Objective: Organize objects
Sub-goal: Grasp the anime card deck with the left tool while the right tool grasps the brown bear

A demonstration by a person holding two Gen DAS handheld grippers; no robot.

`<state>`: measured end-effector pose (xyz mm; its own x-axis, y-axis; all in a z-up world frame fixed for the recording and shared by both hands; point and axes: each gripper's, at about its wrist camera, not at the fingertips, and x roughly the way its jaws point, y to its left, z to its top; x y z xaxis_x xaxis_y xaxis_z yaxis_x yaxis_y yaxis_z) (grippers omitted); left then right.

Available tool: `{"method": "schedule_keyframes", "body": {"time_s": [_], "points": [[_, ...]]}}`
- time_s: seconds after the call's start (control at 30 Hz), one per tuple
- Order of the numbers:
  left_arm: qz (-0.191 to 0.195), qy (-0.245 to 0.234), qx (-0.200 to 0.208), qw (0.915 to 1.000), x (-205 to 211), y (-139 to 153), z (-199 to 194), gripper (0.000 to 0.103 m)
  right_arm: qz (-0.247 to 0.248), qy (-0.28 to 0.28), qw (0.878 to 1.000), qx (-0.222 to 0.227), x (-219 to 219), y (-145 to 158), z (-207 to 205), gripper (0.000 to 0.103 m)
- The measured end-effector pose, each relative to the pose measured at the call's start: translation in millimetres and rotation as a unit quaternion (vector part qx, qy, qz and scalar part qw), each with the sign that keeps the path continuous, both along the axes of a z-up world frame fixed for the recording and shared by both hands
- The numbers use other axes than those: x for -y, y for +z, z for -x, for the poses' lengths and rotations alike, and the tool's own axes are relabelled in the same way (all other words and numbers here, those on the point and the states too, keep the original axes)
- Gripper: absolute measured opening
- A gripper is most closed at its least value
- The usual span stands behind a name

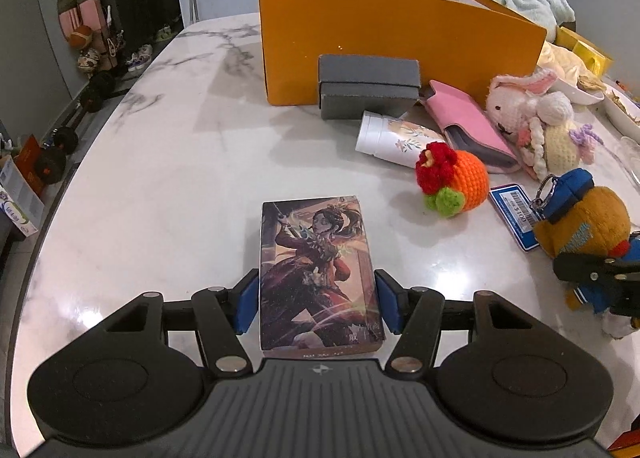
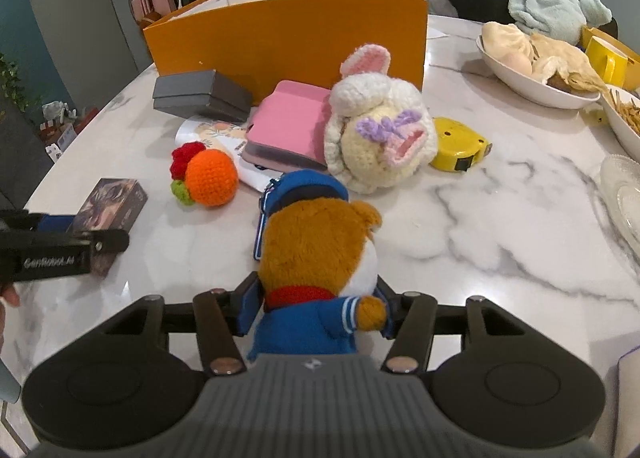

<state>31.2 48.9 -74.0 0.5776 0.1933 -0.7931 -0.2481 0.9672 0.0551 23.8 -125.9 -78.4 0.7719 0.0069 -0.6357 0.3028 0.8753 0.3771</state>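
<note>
Blue-padded left tool [image 1: 316,300] grips card box [image 1: 318,270].

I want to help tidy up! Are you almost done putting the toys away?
Not nearly; I can't see anything inside the orange box yet. Left claw is clamped on the picture card box; right claw grips the plush bear. Left on the table: bunny, orange crochet ball, pink case, grey box.

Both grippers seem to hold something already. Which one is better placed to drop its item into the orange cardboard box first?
Probably left. The left gripper grips the illustrated card box, with bare marble ahead up to the orange cardboard box. The right gripper holds the brown plush bear behind a crocheted rabbit.
</note>
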Motion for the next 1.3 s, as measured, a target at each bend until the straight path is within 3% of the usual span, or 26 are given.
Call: {"method": "schedule_keyframes", "body": {"time_s": [0.13, 0.2, 0.4, 1.0, 1.3], "points": [[-0.001, -0.001, 0.002, 1.0, 1, 0, 3, 0.069, 0.004, -0.002, 1.0, -0.001, -2, -2, -3, 0.063], [-0.002, -0.001, 0.003, 1.0, 1, 0, 3, 0.069, 0.007, -0.007, 1.0, 0.0, -2, -2, -3, 0.057], [-0.005, 0.0, 0.01, 0.9999, 2, -2, 7, 0.069, 0.003, -0.004, 1.0, 0.001, 1, -1, -1, 0.054], [0.006, -0.017, 0.0, 0.9998, 11, 4, 18, 0.068, 0.004, -0.012, 1.0, 0.019, 0, 14, 12, 0.054], [0.002, -0.02, 0.014, 0.9997, 16, 13, 23, 0.067, -0.001, -0.022, 0.999, 0.027, 1, 19, 22, 0.054]]}}
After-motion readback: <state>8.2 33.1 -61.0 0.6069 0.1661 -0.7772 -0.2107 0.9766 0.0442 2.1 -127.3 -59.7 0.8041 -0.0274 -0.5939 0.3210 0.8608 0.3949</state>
